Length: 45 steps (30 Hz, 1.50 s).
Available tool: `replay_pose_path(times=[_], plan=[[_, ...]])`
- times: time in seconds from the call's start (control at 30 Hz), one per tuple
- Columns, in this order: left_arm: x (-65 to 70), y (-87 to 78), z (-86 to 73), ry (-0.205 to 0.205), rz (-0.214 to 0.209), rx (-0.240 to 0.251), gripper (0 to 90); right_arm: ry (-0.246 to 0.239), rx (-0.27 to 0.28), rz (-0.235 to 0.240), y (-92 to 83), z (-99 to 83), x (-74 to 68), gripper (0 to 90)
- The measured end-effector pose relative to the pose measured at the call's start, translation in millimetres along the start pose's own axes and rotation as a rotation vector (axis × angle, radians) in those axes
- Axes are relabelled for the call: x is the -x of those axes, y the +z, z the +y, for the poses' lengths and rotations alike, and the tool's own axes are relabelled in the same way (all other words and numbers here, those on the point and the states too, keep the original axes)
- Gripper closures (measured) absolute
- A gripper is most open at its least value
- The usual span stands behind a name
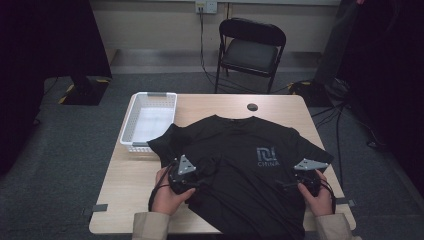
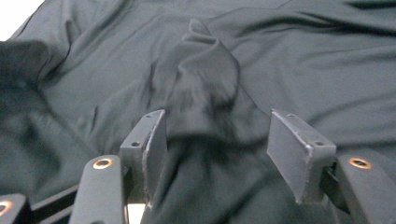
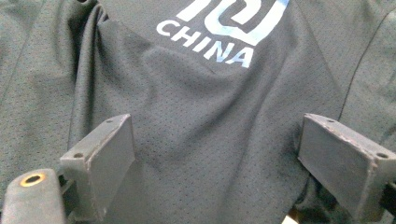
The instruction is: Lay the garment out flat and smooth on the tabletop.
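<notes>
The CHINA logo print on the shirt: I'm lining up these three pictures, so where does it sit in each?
High view: logo print right of centre on the black T-shirt, beside the right tool.
Left gripper view: not in it; plain shirt fabric.
Right gripper view: top centre, cut by the edge.
Shared landmark: the T-shirt.

1. I work at a light wooden table (image 1: 135,175) on a grey carpeted floor (image 1: 55,150).
2. Past its far edge I see a black folding chair (image 1: 251,50).
3. Behind it runs a pale wall (image 1: 150,25) with a socket (image 1: 206,6) and a hanging cable (image 1: 202,35).
4. Dark curtains (image 1: 45,40) flank both sides; the light is dim.
</notes>
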State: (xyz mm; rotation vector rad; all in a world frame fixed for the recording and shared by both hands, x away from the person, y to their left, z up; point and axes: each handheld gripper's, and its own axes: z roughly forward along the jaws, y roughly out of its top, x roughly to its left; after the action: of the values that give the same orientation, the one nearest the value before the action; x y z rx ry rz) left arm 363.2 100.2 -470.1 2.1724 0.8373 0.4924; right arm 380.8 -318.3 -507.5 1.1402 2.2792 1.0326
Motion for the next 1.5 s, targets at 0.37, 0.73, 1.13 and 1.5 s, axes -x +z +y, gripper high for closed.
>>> replay_pose_path(times=[0.37,0.73,1.13,1.5], plan=[[-46.8,4.2,28.9,-0.083,-0.036,-0.003,87.7,-0.002,-0.001,0.004,-0.1,0.0,0.6,10.2],[-95.3,4.2,38.9,-0.162,0.118,-0.007,69.7,-0.004,0.0,0.007,-0.2,-0.1,1.0,10.2],[-26.8,-16.5,-16.0,-0.157,0.037,0.007,45.6,-0.004,0.0,0.007,-0.1,-0.1,1.0,10.2],[-64.4,-23.2,-21.2,-0.239,0.116,-0.042,86.5,-0.005,-0.001,0.005,-0.1,-0.1,0.7,10.1]])
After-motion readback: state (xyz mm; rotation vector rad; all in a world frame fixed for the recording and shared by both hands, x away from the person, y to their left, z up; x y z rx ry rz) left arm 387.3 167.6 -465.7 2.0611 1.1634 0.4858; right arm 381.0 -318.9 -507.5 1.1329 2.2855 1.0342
